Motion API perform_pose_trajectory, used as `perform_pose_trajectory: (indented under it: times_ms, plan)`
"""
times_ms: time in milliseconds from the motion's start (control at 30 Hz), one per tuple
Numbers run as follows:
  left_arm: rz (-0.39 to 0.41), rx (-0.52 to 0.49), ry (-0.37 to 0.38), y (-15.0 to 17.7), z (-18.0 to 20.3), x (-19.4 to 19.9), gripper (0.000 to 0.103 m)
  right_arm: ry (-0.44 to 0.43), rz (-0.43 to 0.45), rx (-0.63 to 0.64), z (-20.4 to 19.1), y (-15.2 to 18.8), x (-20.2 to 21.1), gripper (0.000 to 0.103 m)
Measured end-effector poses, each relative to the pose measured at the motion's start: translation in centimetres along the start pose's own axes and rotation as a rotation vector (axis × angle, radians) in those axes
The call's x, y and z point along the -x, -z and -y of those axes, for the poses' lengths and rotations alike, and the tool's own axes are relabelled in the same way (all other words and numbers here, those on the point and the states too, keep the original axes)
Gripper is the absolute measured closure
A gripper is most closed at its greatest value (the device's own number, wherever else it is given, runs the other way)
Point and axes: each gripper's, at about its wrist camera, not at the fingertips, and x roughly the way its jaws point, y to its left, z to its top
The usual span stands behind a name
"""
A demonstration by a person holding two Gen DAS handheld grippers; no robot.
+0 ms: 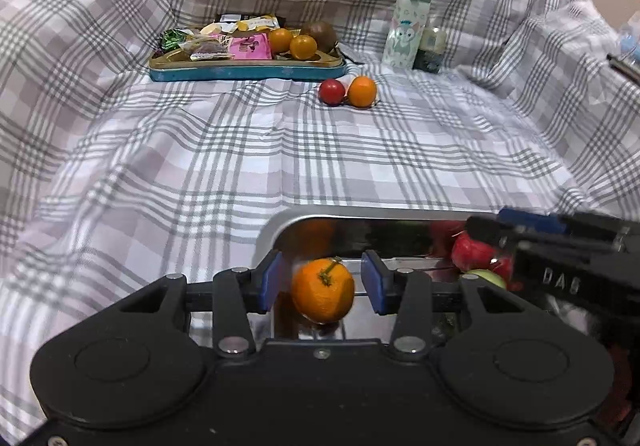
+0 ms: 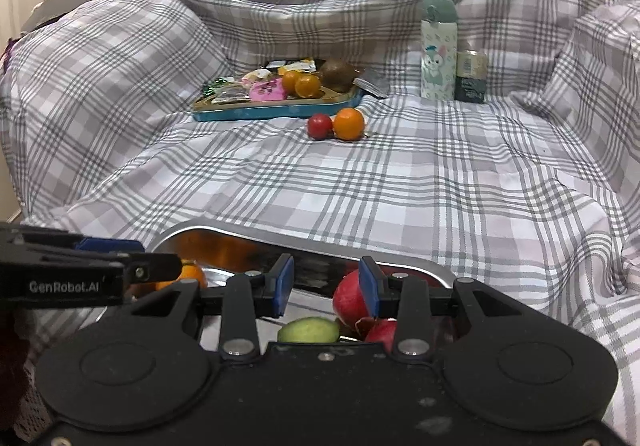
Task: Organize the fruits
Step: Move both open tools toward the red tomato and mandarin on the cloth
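Left hand-held gripper (image 1: 323,284) released, blue pads either side of an orange (image 1: 322,295) without touching it, orange sitting in the metal tray (image 1: 280,224). Right hand-held gripper (image 2: 326,292) over the same tray with jaws apart and gripping nothing, red fruit (image 2: 350,298) just behind its right pad, green fruit (image 2: 308,330) below. Farther back on the checked bedsheet (image 1: 360,166), small tomato (image 1: 331,91) touching another orange fruit (image 1: 362,90), near a blue snack tray (image 1: 244,70).

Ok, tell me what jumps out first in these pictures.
An orange with a green stem sits between the open jaws of the left gripper, over a shiny metal tray at the near edge. Farther back on the plaid cloth, a teal tray is heaped with snack packets and fruit, and a small red fruit and a small orange fruit lie side by side before it.
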Motion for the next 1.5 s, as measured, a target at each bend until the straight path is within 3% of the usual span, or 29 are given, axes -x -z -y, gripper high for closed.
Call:
perform_pose_trajectory:
  times_ms: [133, 367, 800, 1333, 1500]
  plan:
    - [0.012, -0.037, -0.042, -2.1, 0.4, 0.2, 0.051, 0.03, -0.004, 0.003, 0.7, -2.2, -0.7, 0.065]
    - [0.046, -0.046, -0.037, -7.1, 0.3, -1.2, 0.051, 0.017, -0.008, -0.078, 2.9, -7.0, -3.5, 0.065]
    - [0.058, -0.04, -0.047, -13.9, -0.2, -7.1, 0.051, 0.059, 0.023, 0.005, 3.9, -12.3, -9.2, 0.065]
    - [0.035, -0.126, -0.053, -16.7, 0.1, -14.5, 0.051, 0.07, 0.078, -0.028, 4.6, -18.1, -15.3, 0.064]
    - [0.024, -0.063, -0.074, -16.7, -1.7, -15.5, 0.051, 0.07, 0.039, -0.081, 5.3, -17.3, -17.3, 0.065]
